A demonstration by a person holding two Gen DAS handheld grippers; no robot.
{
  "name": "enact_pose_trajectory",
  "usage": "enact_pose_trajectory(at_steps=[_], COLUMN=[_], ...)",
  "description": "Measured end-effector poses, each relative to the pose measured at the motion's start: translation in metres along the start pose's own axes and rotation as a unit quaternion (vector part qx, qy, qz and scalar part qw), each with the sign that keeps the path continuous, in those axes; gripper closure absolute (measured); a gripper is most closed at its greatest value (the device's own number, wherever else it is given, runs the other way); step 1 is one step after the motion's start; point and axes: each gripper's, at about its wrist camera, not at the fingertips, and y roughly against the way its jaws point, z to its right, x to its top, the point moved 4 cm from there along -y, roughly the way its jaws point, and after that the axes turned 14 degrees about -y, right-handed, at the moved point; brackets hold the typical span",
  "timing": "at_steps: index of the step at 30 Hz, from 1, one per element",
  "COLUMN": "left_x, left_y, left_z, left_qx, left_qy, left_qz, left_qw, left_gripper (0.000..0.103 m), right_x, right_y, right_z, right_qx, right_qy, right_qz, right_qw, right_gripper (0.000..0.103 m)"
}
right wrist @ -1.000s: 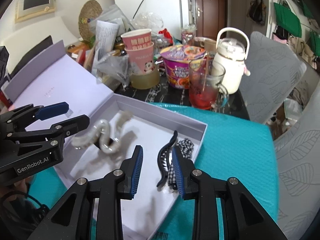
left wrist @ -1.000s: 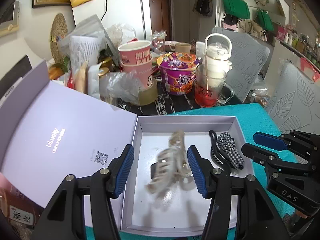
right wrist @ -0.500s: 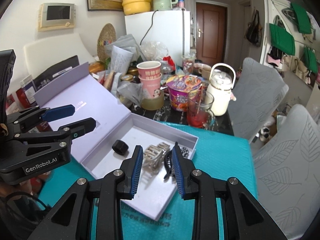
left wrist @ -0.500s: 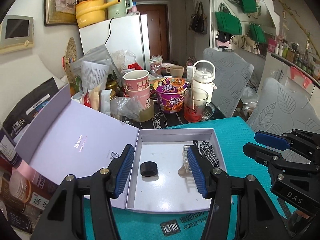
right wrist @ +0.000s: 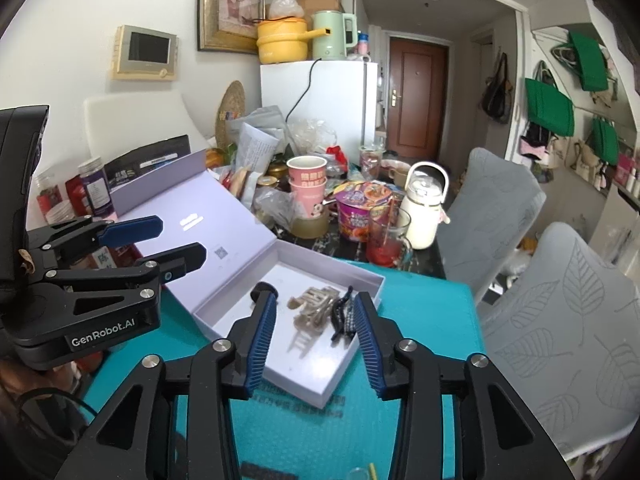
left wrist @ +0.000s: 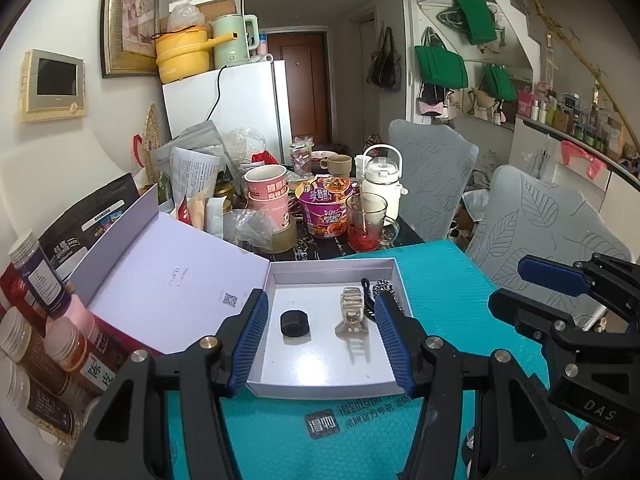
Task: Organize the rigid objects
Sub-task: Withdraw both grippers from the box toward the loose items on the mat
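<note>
Tongs both spread, nothing pinched: left tongs (left wrist: 320,340), right tongs (right wrist: 314,342), held above near edge of box (left wrist: 320,390) on teal desk (left wrist: 440,292). Looked like placing step done; next probably closing lid (left wrist: 172,280). Inside box: beige hair claw (left wrist: 352,312) lying flat mid-tray, black clip (right wrist: 340,314) just right, black ring (left wrist: 295,322) left.
</note>
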Motion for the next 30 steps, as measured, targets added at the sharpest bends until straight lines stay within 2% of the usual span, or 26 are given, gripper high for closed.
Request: enact_pose_trajectory(at_steps=[2, 4, 11, 17, 30], left_x=[-0.003, -0.006, -0.019, -0.032, -0.072], left_y=[0.009, 0.02, 0.047, 0.064, 0.077], left_z=[0.003, 0.007, 0.024, 0.044, 0.087], left_qx=[0.0, 0.009, 0.005, -0.001, -0.056], left_qy=[0.001, 0.0, -0.009, -0.029, -0.059], left_qz=[0.008, 0.018, 0.022, 0.03, 0.017], left_qw=[1.0, 0.9998, 0.9997, 0.9991, 0.9966], left_gripper=[0.03, 0.025, 0.025, 0.025, 0.025], right_x=[-0.006, -0.01, -0.034, -0.058, -0.109], right_y=[0.012, 0.02, 0.052, 0.077, 0.097], right_z=[-0.002, -0.002, 0.0, 0.006, 0.016], right_qx=[-0.002, -0.002, -0.005, -0.013, -0.033], right_qy=[0.002, 0.002, -0.006, -0.015, -0.038], right_qz=[0.004, 0.006, 0.021, 0.027, 0.011], right_qw=[1.0, 1.0, 1.0, 0.999, 0.999], right_gripper=[0.057, 0.052, 0.038, 0.031, 0.027])
